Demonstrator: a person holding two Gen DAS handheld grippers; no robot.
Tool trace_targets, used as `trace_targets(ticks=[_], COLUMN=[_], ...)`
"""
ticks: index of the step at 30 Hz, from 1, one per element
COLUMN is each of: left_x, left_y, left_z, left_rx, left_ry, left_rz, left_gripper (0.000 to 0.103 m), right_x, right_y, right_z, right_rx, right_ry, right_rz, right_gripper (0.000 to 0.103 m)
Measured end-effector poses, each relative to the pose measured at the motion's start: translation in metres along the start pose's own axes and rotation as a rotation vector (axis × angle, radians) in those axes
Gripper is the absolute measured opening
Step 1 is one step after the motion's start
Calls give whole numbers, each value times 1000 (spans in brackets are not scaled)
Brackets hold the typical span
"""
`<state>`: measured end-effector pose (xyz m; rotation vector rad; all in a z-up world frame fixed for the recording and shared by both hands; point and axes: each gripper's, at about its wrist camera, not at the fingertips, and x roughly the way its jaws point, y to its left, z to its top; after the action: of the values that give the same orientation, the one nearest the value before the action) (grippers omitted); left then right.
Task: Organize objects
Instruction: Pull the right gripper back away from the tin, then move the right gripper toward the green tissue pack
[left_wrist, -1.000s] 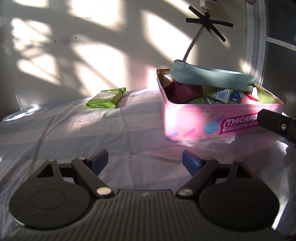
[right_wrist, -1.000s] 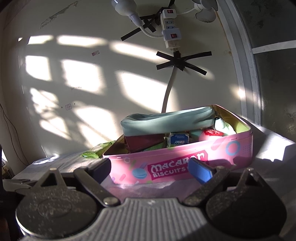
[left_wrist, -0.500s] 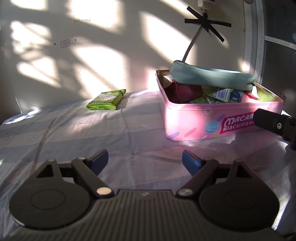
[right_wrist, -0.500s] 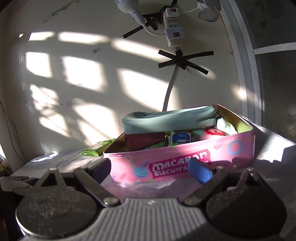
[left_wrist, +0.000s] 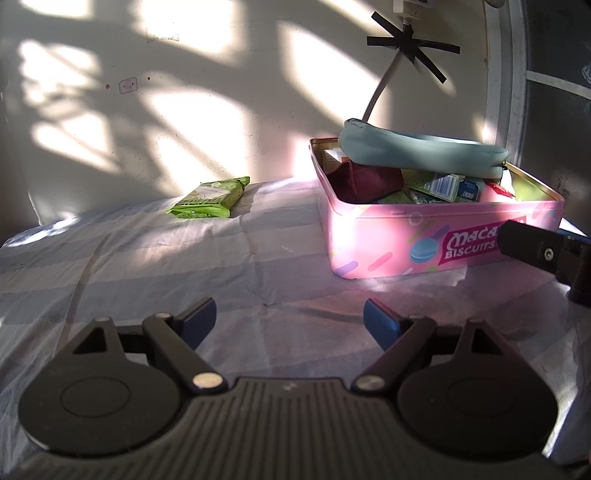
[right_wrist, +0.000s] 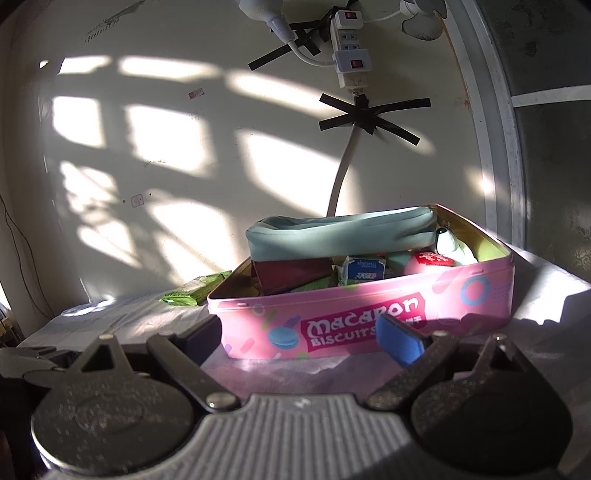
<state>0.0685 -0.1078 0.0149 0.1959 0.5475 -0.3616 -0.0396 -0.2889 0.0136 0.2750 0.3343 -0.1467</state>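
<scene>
Both grippers—left gripper (left_wrist: 290, 319), right gripper (right_wrist: 301, 332)—hang spread and empty, since only the green packet (left_wrist: 210, 195) lies outside the crammed pink tin (left_wrist: 388, 236).

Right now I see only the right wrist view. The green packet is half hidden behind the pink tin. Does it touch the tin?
Observer: No. In the left wrist view the green packet lies flat on the sheet, clearly apart from the pink tin and near the wall.
Operator: Do the left tongs hold something?
Observer: No. The left tongs are open and empty, pointing at the sheet between packet and tin.
Operator: How near are my right tongs to the tin?
Observer: Seen from the left, one finger of the right tongs overlaps the tin's front label. I cannot tell whether it touches.
</scene>
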Motion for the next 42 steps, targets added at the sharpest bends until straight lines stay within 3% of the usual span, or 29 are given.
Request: trace_targets(ticks=[8,16,24,29,42], left_x=[1,5,14,21,29], left_y=[8,36,82,116,145], left_z=[1,10,16,14,1], left_rx=[-18,-75,-89,-150,-269], left_ry=[-2,-16,-40,-44,-24], left_rz=[-1,26,122,181,109], left_gripper=[89,90,90,91,91], right_x=[2,7,21,31,56], right_y=[5,31,59,78,111], right_z=[0,11,21,26,31], right_rx=[-16,-109,-184,-225,-288], right_ry=[2,-31,-33,-34,-37], right_rz=[-2,20,52,66,45], right_gripper=[94,94,94,94,94])
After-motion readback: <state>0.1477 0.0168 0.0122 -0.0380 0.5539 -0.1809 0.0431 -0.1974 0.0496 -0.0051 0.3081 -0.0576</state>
